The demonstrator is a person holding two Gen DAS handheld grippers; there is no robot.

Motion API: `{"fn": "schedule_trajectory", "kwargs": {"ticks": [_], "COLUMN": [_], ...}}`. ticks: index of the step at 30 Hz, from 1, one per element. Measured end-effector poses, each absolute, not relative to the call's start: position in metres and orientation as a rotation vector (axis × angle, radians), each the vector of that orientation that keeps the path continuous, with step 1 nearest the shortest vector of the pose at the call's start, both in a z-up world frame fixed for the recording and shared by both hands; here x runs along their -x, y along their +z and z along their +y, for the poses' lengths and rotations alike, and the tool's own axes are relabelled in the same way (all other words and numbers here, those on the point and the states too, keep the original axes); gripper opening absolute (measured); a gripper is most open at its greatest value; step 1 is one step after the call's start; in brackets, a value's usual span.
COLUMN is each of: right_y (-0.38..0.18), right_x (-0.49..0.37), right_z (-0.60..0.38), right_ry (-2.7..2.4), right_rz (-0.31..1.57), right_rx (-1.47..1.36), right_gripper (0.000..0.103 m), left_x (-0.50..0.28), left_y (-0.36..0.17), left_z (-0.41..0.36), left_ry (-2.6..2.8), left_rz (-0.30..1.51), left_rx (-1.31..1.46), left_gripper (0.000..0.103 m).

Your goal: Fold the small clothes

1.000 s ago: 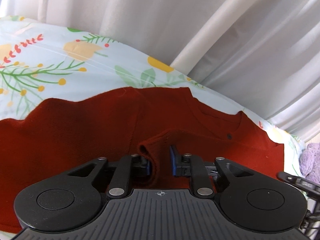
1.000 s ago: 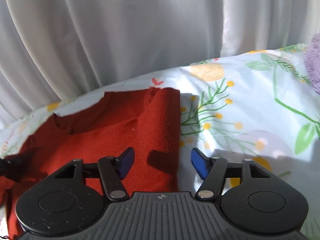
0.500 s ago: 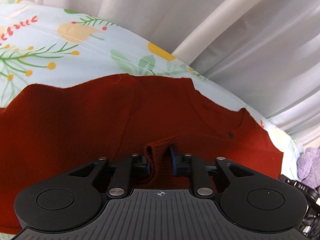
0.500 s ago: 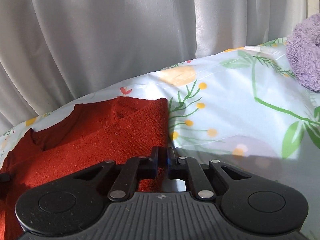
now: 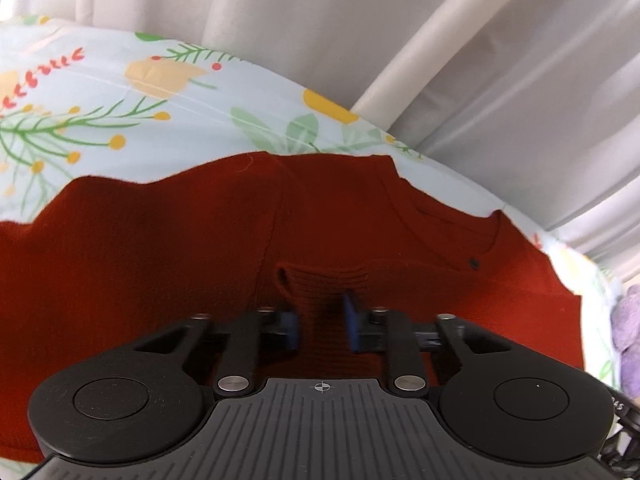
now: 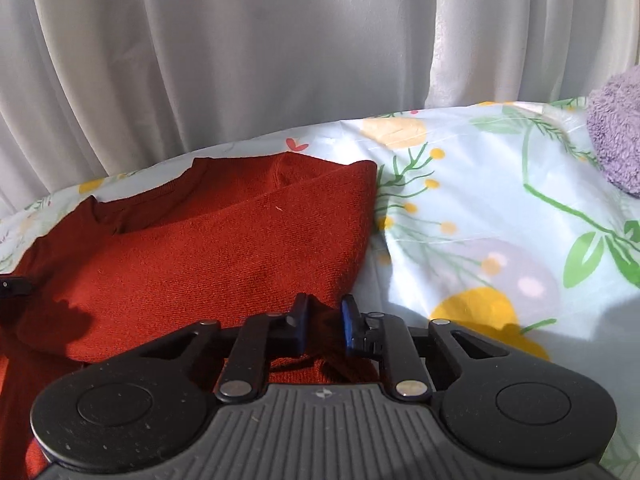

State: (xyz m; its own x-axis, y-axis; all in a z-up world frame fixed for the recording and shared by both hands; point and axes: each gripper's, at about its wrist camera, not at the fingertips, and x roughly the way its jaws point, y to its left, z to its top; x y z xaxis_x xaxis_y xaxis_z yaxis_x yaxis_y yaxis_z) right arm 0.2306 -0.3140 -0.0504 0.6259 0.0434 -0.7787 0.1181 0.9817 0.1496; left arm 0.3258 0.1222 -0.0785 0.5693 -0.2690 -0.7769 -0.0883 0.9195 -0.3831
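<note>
A rust-red knit sweater lies spread on a floral bedsheet, neckline toward the curtain. In the left wrist view my left gripper is shut on a ribbed cuff that is folded in over the sweater's body. In the right wrist view the sweater fills the left half. My right gripper sits at its right side edge, and a fold of red cloth rises between the blue pads. Its jaws are opening slightly, with the pads still against the cloth.
White curtains hang right behind the bed. A purple fluffy item lies on the sheet at the far right. A black part of the left gripper shows at the left edge of the right wrist view.
The right jaws went from wide open over the sweater's right edge to closed on it, and now stand a little wider. The left gripper stays on the ribbed cuff.
</note>
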Motion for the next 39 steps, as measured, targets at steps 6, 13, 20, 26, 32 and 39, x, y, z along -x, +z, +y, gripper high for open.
{"fn": "schedule_trajectory", "kwargs": {"ticks": [6,13,20,26,32,39], "right_y": [-0.044,-0.032,-0.031,-0.048,-0.046,-0.023], "right_x": [-0.227,-0.219,-0.218,-0.212,-0.208,-0.172], "right_z": [-0.309,-0.312,-0.274,-0.269,-0.269,-0.268], "right_ry": [-0.108,-0.114,0.044,-0.01,-0.031,0.007], "right_rz": [0.862,0.839,0.844,0.848,0.864,0.851], "right_rx": [-0.126,-0.116,-0.058,0.066,0.038,-0.175], "right_gripper": [0.008,0.007,0.007,0.007,0.009,0.034], "left_x": [-0.326,-0.305,-0.283,-0.294,-0.284,-0.209], "left_y": [-0.067,-0.065,-0.066,-0.082,-0.081,-0.068], "left_z": [0.107,0.116,0.107,0.093,0.107,0.204], "left_ry": [-0.073,0.015,-0.074,-0.036,-0.075,0.076], "left_rz": [0.865,0.879,0.874,0.845,0.836,0.745], "left_rx": [0.27,0.23,0.362,0.266,0.344,0.74], "left_gripper": [0.006,0.055,0.073,0.075,0.079,0.096]}}
